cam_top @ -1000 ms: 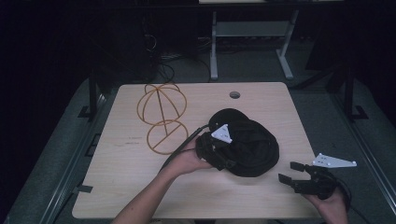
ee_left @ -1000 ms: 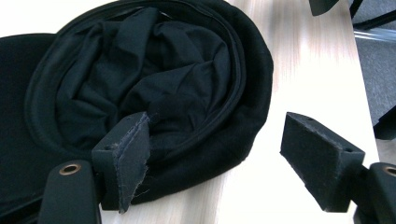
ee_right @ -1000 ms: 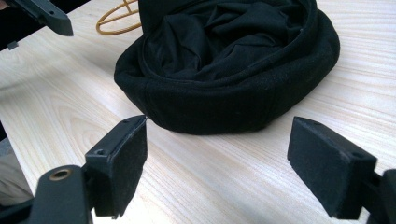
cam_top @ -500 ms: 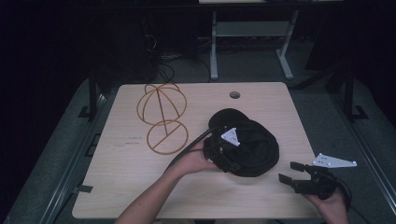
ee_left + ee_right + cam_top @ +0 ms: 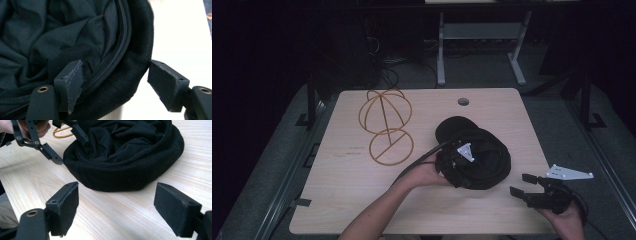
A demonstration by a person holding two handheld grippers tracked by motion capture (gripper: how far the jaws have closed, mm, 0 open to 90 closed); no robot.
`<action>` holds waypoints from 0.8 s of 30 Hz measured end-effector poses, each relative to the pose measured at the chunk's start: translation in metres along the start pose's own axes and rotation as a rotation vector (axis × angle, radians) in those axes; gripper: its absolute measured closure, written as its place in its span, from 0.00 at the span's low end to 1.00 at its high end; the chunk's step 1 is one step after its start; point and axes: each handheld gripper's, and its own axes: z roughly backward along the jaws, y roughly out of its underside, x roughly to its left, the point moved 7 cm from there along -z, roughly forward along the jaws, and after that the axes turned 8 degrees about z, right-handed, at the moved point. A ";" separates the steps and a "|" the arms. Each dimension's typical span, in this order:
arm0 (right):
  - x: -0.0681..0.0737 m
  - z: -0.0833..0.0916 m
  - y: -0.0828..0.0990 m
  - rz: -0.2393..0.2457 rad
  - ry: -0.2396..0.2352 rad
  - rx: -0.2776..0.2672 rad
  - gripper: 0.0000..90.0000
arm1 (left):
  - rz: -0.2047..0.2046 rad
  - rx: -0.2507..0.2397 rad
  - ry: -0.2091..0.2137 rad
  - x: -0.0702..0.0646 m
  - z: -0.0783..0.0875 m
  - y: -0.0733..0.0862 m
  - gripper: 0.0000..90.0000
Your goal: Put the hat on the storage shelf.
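A black fabric hat (image 5: 484, 160) lies upside down on the wooden table (image 5: 357, 200), right of centre, its crumpled lining (image 5: 50, 32) facing up. My left gripper (image 5: 457, 171) reaches into it from the left and straddles the near rim (image 5: 125, 82). One pad (image 5: 71, 82) sits inside against the lining; the other pad (image 5: 166, 85) stands outside, clear of the rim. Its jaws have just been closing, with the rim between them and not clamped. My right gripper (image 5: 520, 184) rests open near the front right edge, pointing at the hat (image 5: 125, 167) with nothing between its pads.
An orange wire hat frame (image 5: 384, 125), a dome on a ring base, stands at the back left of the table. A cable hole (image 5: 463, 101) sits near the far edge. Dark floor and a desk's metal legs (image 5: 441, 45) lie beyond.
The left hand has slid to the right and sunk lower, bringing its gripper over the hat's rim. The right gripper and the hat have stayed put.
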 end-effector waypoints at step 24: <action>0.003 -0.004 0.001 0.013 -0.006 0.017 0.22 | -0.067 0.082 -0.005 0.004 -0.023 0.004 0.50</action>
